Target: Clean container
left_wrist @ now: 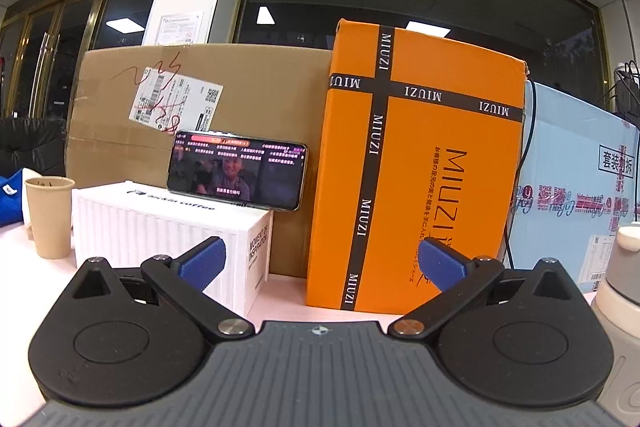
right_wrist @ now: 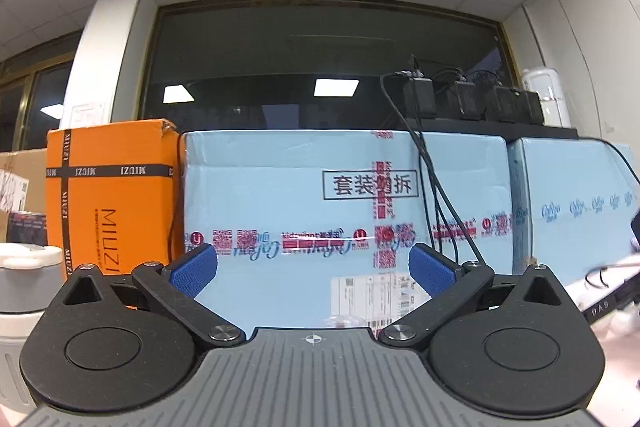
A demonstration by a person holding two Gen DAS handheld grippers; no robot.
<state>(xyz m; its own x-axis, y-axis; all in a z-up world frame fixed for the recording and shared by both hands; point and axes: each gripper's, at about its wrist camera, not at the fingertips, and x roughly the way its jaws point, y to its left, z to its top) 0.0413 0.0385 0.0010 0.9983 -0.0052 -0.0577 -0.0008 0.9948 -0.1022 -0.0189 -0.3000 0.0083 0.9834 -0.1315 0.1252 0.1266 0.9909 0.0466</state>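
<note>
A grey container with a white lid [left_wrist: 624, 291] stands at the far right edge of the left wrist view, and the same container [right_wrist: 24, 283] sits at the far left edge of the right wrist view. My left gripper [left_wrist: 322, 265] is open, its blue pads wide apart with nothing between them, facing an orange box. My right gripper [right_wrist: 313, 269] is also open and empty, facing a light blue carton. The container stands between the two grippers, beside each rather than between any fingers.
An orange MIUZI box [left_wrist: 416, 167], a brown cardboard box [left_wrist: 224, 87] and light blue cartons [right_wrist: 304, 203] line the back. A phone [left_wrist: 238, 171] leans on a white box [left_wrist: 168, 231]; a paper cup [left_wrist: 50, 215] stands left. Chargers and cables [right_wrist: 440, 107] top the cartons.
</note>
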